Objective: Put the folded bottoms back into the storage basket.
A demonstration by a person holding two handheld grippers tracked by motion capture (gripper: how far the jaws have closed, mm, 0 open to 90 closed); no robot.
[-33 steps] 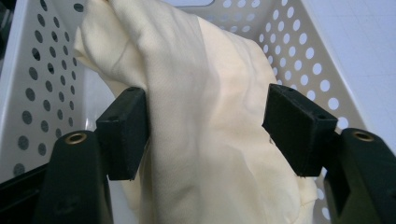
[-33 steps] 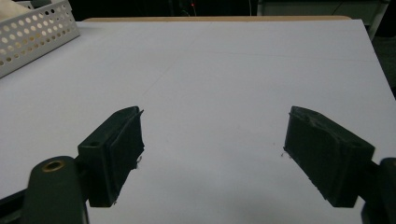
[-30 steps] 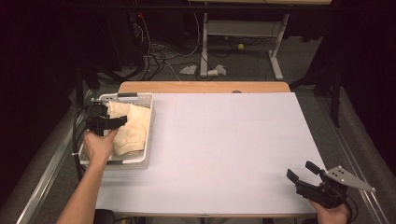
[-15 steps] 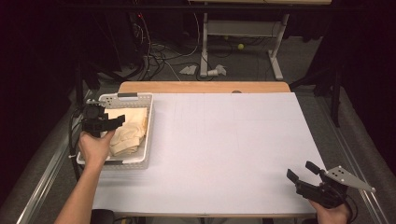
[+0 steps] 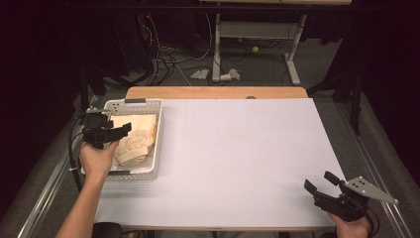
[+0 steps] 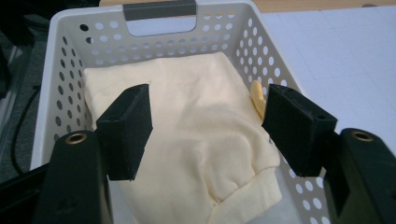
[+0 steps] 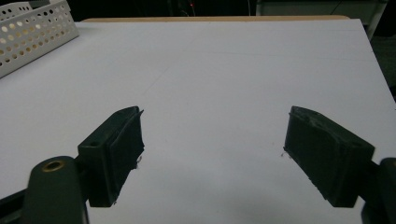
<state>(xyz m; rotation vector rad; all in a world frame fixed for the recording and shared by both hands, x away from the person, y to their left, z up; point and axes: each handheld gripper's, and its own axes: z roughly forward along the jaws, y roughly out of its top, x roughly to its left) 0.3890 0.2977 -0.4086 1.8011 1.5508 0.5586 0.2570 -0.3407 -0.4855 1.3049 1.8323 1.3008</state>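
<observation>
Most of my table (image 5: 237, 148) lies bare to its far edge. At its left edge stands the basket (image 5: 151, 144), holding a crumpled cream garment (image 6: 196, 126). My left gripper (image 6: 205, 121) hovers spread above it; my right gripper (image 7: 212, 144) gapes empty.

the room is dim and mostly black toward the upper part of the frame. a white-covered table (image 5: 247, 163) takes up the centre, a strip of pale wood (image 5: 218, 92) showing along its far edge. behind it, a grey carpeted floor (image 5: 267, 69) lies under a second desk's white legs (image 5: 292, 54). tangled cables (image 5: 163, 59) sprawl at upper left, with a small yellow-green ball (image 5: 255, 49) and white scraps (image 5: 200, 74) nearby. metal rails (image 5: 42, 198) run down both sides.
</observation>
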